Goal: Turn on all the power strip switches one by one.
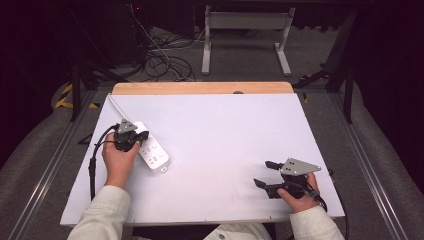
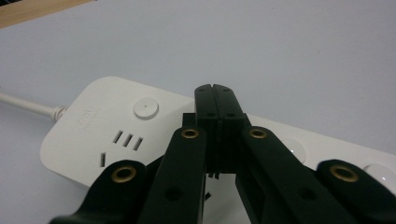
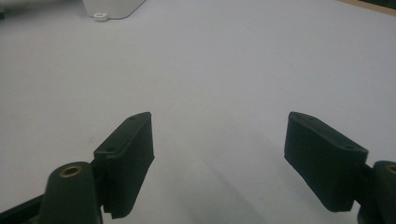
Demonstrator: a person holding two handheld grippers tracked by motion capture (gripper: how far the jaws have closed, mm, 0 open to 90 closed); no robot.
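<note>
A white power strip [image 1: 153,153] lies on the left part of the white tabletop [image 1: 225,135], its cord [image 1: 114,106] running off toward the far left corner. My left gripper [image 1: 143,136] hovers over the strip's far end, jaws pressed together with nothing between them. In the left gripper view the closed tips [image 2: 215,89] sit just above the power strip [image 2: 88,135], close to its round button [image 2: 146,108]. My right gripper [image 1: 264,173] rests near the front right of the table, open and holding nothing. The right gripper view shows its jaws [image 3: 219,140] spread wide over bare table.
A wooden strip [image 1: 200,88] runs along the table's far edge. Beyond it are a white desk frame [image 1: 245,35] and loose cables [image 1: 160,60] on the floor. The near end of the power strip [image 3: 112,8] appears at the top left of the right gripper view.
</note>
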